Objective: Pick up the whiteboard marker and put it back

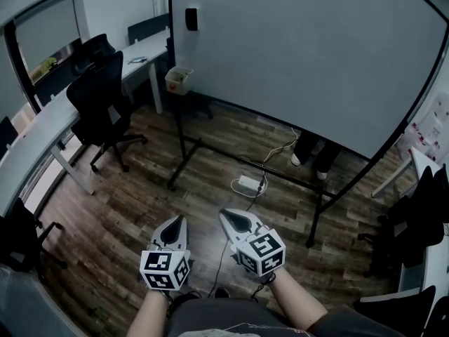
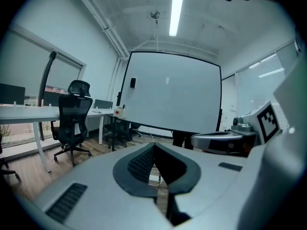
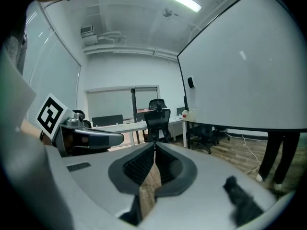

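You hold both tools low in front of your body, side by side and aimed at the whiteboard (image 1: 309, 55). That reads as a carrying pose rather than a reach, since nothing is within range. The left gripper (image 1: 179, 222) has its jaws pressed together at the tips, with nothing between the ribbed pads; its own view shows only floor through the slit below. The right gripper (image 1: 229, 216) is the same, jaws together and empty.

I cannot pick out the whiteboard marker in any view. The board's face looks bare apart from a dark block (image 1: 191, 19) stuck near its upper left corner, probably an eraser. A small pale tub (image 1: 179, 79) sits at the end corner of the desk (image 1: 156, 44), just beside the board's left edge, and it seems the likeliest place for pens. Judging by this, the pick has not begun. You need to step closer and part one pair of jaws first.
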The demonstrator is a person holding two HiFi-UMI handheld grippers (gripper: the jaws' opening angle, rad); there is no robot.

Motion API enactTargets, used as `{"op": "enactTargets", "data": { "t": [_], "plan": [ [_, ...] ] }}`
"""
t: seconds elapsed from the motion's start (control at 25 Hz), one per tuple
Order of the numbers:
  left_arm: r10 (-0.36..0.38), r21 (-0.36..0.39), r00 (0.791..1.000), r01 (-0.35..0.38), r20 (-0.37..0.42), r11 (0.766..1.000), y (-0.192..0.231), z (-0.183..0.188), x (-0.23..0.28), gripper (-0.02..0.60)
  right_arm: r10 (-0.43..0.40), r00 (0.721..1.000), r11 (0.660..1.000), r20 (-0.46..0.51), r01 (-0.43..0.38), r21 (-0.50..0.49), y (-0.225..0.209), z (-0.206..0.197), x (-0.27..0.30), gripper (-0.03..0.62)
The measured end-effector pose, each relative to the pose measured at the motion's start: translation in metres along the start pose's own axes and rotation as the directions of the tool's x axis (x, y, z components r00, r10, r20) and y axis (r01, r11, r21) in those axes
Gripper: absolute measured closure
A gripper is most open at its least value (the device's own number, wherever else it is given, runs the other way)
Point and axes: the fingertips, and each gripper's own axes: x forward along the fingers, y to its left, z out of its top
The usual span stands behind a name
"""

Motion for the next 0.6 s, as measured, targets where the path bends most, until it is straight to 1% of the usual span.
{"op": "enactTargets", "data": {
  "t": [0.32,0.44,0.6],
  "plan": [
    [0.018,0.002,1.000,-0.018,0.002,1.000,0.013,0.013,0.013,0.568,-0.009,1.000,0.999,-0.005,0.009,0.045,-0.020,0.006,0.009,0.569],
    [0.015,0.010,1.000,-0.015,0.007,1.000,0.018,0.021,0.022,0.568,-0.032,0.999,0.998,0.004,0.032,0.049,-0.030,0.012,0.018,0.569],
    [0.021,0.004,1.000,-0.021,0.019,1.000,0.031,0.029,0.037,0.568,-0.026,1.000,0.999,-0.003,0.026,0.044,-0.041,0.017,0.034,0.569]
  ]
}}
